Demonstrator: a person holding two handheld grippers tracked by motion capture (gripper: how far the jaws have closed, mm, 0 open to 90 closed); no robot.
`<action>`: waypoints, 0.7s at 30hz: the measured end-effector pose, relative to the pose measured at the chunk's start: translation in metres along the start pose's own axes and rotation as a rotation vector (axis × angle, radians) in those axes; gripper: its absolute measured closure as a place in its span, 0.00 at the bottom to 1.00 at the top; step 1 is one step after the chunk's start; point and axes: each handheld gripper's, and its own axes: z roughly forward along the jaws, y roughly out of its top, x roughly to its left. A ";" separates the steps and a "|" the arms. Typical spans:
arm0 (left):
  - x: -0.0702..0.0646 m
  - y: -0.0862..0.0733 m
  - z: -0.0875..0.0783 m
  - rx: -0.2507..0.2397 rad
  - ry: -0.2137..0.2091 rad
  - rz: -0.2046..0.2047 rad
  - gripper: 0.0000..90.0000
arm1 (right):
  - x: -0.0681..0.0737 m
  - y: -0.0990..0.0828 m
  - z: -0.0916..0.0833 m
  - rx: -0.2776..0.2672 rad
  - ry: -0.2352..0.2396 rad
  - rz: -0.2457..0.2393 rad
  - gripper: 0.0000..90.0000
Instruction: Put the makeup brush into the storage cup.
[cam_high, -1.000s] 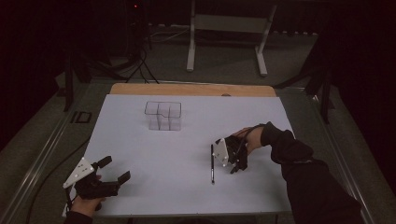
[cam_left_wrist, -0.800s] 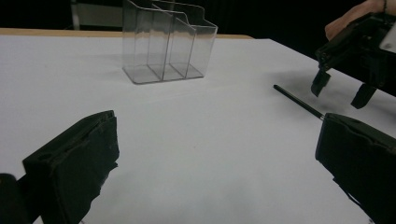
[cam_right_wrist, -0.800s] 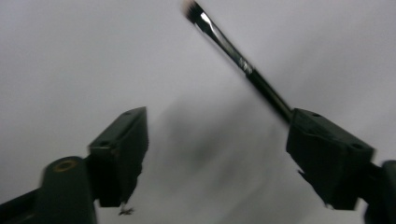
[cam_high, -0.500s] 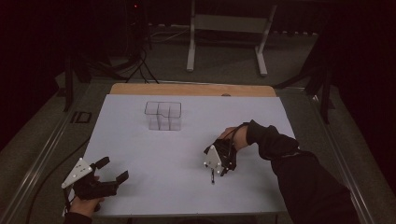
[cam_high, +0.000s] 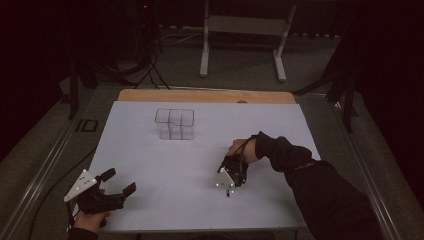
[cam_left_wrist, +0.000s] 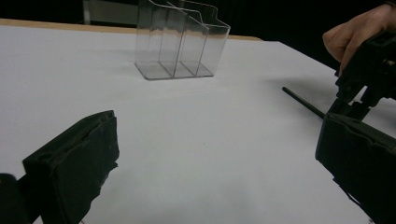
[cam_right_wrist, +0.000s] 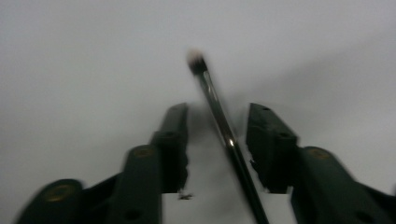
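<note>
A thin black brush with a pale tip lies flat on the white table. My right gripper points down over it. Its jaws have just been closing and stand on either side of the handle, with a small gap on each side. From above, the right gripper covers most of the brush, and one end of the brush pokes out below it. The left gripper view shows the brush handle beside that right gripper. My left gripper rests open at the near left corner, holding nothing.
A clear plastic organizer with several compartments stands upright toward the back of the white table sheet, and also shows in the left gripper view. A wooden edge runs along the far side. A metal stand is on the floor beyond.
The right hand has slid left and slightly toward the near edge, onto the brush, and its jaws have narrowed around the handle. The left gripper has stayed put.
</note>
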 end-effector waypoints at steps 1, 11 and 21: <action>0.000 0.000 0.000 0.002 -0.001 -0.001 0.01 | -0.001 0.000 0.003 0.029 -0.018 -0.004 0.71; 0.000 0.000 0.001 0.004 -0.009 -0.002 0.01 | 0.002 0.007 0.004 0.083 0.003 -0.041 0.87; -0.001 0.000 0.001 0.007 -0.014 -0.003 0.01 | -0.008 0.014 -0.011 0.147 -0.049 0.115 0.93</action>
